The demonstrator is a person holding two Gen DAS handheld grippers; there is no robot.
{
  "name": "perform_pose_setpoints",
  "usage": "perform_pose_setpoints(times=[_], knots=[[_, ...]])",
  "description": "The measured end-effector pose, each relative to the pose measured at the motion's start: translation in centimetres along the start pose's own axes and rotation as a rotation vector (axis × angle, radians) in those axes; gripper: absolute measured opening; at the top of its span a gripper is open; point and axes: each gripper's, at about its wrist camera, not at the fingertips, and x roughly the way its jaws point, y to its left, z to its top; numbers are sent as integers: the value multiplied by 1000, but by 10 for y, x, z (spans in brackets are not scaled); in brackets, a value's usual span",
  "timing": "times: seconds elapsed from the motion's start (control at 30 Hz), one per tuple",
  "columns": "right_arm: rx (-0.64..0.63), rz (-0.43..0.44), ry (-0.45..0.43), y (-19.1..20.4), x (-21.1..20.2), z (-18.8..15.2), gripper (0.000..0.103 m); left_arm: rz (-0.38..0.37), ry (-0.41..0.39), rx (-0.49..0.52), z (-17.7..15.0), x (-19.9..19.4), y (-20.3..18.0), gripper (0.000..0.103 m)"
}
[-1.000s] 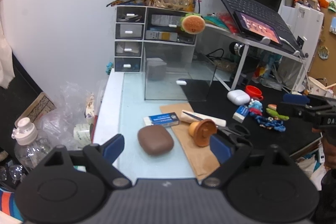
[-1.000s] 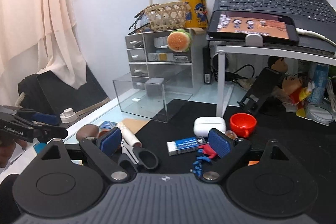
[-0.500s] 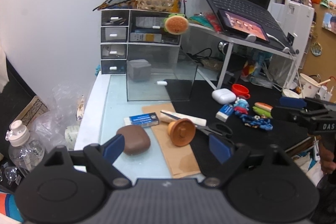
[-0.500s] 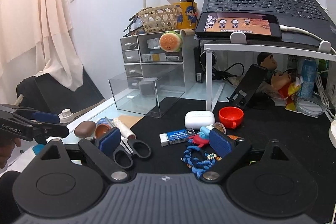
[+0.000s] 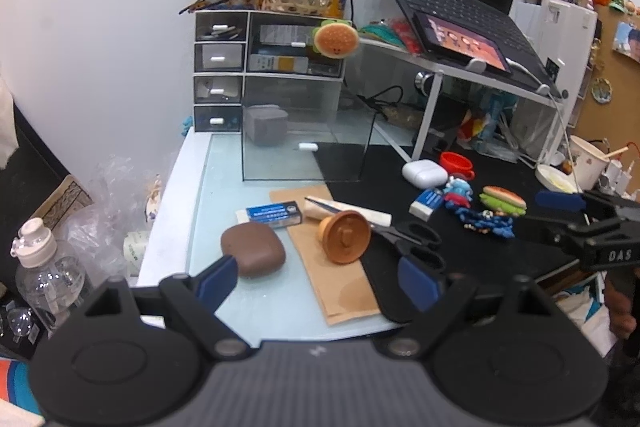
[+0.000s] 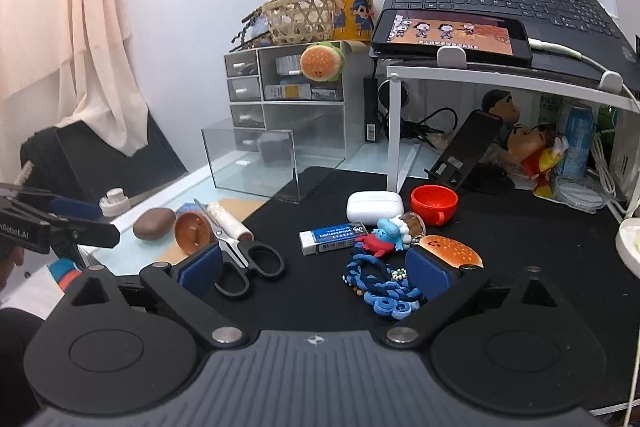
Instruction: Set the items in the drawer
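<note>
Left wrist view: two erasers (image 5: pixel 272 214) (image 5: pixel 427 202), one scissors (image 5: pixel 408 239), one clear drawer (image 5: pixel 308 147) pulled out; left gripper (image 5: pixel 316 277) and right gripper (image 6: pixel 316 263) both wide, empty.

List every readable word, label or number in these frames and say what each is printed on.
"SUNFLOWERFOAM", under a smaller "HIGH QUALITY": blue-sleeved eraser.
"DAS", rest cut off: right tool, left wrist view.
"nRobot.AI", start cut off: left tool, right wrist view.
Second eraser, drawer labels, phone screen: too small or blurred.
</note>
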Motion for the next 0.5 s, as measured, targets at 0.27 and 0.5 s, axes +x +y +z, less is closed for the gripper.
perform_pose_setpoints(times=[0.27,0.5], knots=[[-28,-3,6,6,-3,-1,103,12,0,-18,0,-2,6,90],[-10,-12,25,4,1,-8,103,23,8,-28,-2,0,7,90]])
